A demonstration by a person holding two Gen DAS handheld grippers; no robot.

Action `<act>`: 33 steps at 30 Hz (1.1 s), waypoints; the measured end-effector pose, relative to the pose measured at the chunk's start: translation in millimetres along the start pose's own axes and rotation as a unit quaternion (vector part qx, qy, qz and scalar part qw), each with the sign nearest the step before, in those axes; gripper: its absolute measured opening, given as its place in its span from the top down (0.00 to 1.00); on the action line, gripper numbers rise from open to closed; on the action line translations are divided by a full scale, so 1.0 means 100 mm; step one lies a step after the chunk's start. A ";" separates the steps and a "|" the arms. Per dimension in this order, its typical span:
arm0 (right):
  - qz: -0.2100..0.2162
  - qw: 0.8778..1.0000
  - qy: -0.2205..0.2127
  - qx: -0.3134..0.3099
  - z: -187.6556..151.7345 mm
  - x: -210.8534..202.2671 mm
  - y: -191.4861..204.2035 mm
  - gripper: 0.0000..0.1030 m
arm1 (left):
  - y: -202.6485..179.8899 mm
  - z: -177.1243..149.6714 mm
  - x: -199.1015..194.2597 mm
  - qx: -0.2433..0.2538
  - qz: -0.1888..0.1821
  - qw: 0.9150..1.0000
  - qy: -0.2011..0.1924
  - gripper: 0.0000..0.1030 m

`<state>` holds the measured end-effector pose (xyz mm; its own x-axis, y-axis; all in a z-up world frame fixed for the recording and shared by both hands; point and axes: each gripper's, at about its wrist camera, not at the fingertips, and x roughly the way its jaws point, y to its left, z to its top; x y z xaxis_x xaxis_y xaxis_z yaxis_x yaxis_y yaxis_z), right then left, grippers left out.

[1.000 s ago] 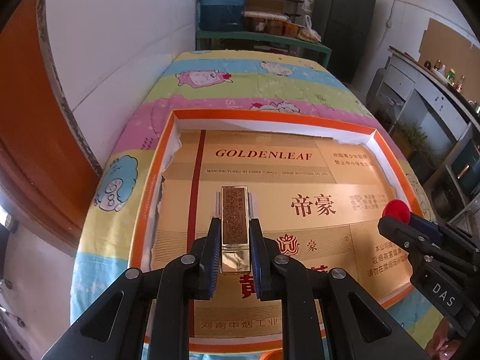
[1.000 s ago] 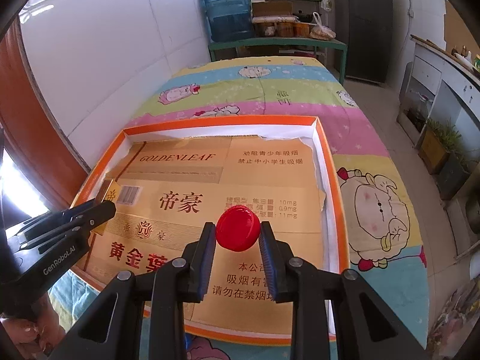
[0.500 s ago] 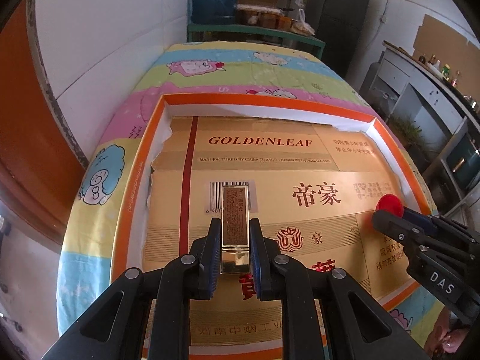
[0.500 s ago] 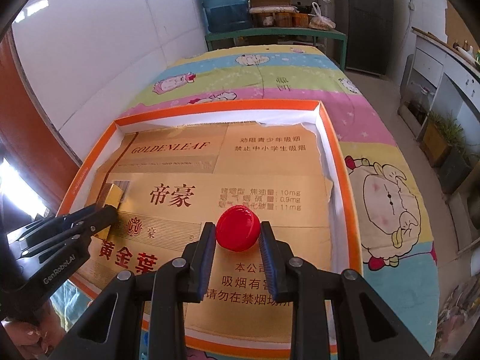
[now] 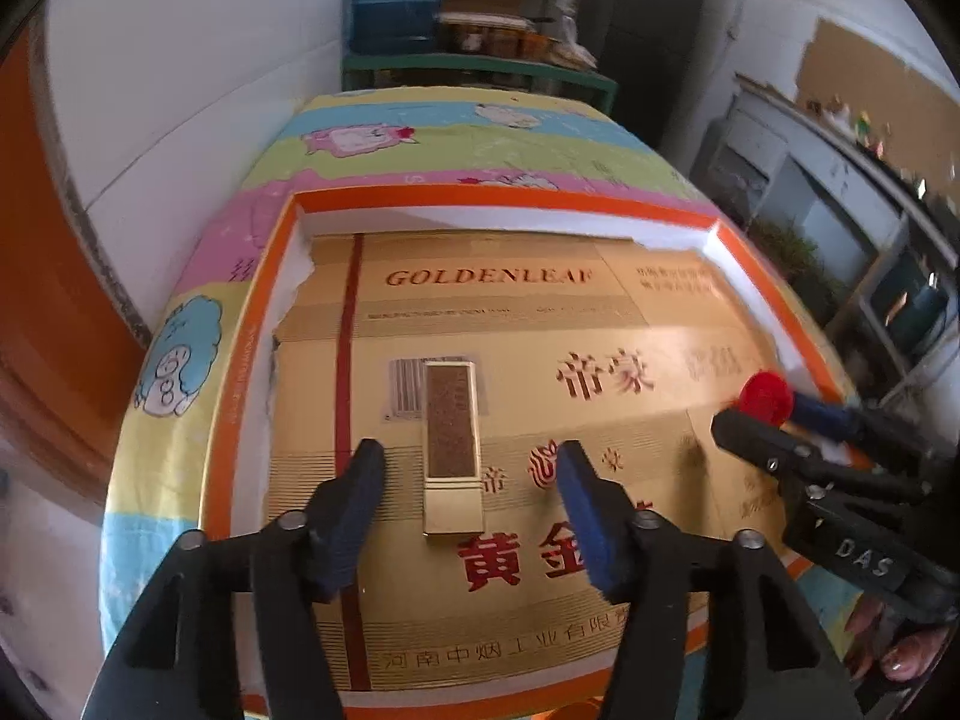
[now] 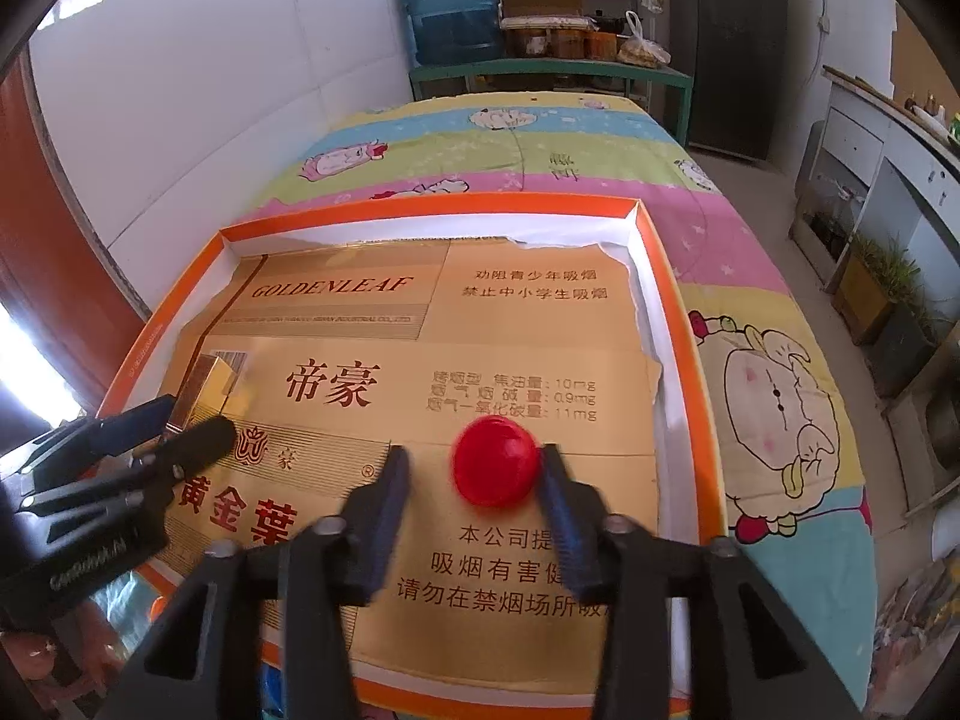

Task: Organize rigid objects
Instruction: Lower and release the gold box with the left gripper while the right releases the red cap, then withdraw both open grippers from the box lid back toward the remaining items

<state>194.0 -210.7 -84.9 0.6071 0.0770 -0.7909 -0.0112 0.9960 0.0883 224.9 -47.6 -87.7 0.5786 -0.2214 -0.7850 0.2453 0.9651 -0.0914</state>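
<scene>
orange-rimmed tray (image 5: 231,360), grippers opening — bare middle

The gold cardboard sheet (image 6: 480,324) lining the orange tray reads "GOLDENLEAF", "帝豪", "黄金", "10mg", "0.9mg", "11mg" and "吸烟有害". The right tool (image 5: 774,414) bears "DAS"; the left tool (image 6: 180,426) carries a blurred, unreadable label.

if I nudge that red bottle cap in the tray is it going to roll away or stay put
The red cap looks round and domed, lying flat on the glossy gold cardboard, so it would probably slide rather than roll. It seems light, so a small push may send it far. The orange tray's rim should stop it.
</scene>
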 end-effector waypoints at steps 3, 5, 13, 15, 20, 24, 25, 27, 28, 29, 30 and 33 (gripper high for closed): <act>-0.001 1.000 -0.002 -0.001 -0.02 -0.03 -0.01 0.46 | -0.09 -0.04 0.02 0.032 0.026 0.999 0.005 0.29; -0.004 1.000 -0.005 0.001 -0.03 -0.05 -0.02 0.46 | -0.10 -0.06 -0.01 0.026 0.024 0.999 0.002 0.29; -0.015 0.999 -0.029 0.012 -0.05 -0.31 -0.07 0.46 | -0.14 -0.07 -0.24 0.025 0.018 0.999 -0.018 0.29; -0.012 0.999 -0.033 0.017 -0.06 -0.37 -0.07 0.46 | -0.16 -0.07 -0.33 0.026 0.016 0.999 -0.024 0.29; -0.001 0.999 -0.032 0.023 -0.11 -0.50 -0.03 0.46 | -0.17 -0.11 -0.57 0.022 0.023 0.998 -0.050 0.29; -0.001 0.999 -0.040 0.014 -0.16 -0.62 0.05 0.46 | -0.18 -0.16 -0.76 0.020 0.026 0.997 -0.070 0.29; -0.002 0.999 -0.042 0.012 -0.17 -0.65 0.06 0.46 | -0.18 -0.16 -0.80 0.019 0.028 0.997 -0.072 0.29; -0.001 0.999 -0.045 0.012 -0.20 -0.71 0.09 0.46 | -0.18 -0.17 -0.86 0.020 0.039 0.996 -0.075 0.29; -0.001 0.999 -0.047 0.013 -0.21 -0.73 0.10 0.46 | -0.17 -0.18 -0.90 0.020 0.042 0.996 -0.077 0.29; 0.000 0.999 -0.049 0.014 -0.22 -0.76 0.10 0.46 | -0.16 -0.19 -0.94 0.018 0.044 0.996 -0.080 0.29; 0.001 0.998 -0.053 0.015 -0.24 -0.81 0.11 0.46 | -0.16 -0.20 -0.97 0.017 0.044 0.996 -0.081 0.29; 0.001 0.998 -0.061 0.016 -0.26 -0.91 0.12 0.46 | -0.14 -0.24 -1.06 0.010 0.042 0.995 -0.085 0.29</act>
<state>117.6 -204.9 -27.9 0.6997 0.0708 -0.7109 0.0115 0.9938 0.1104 141.8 -34.4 -17.9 0.7208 -0.1624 -0.6739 0.2048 0.9787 -0.0168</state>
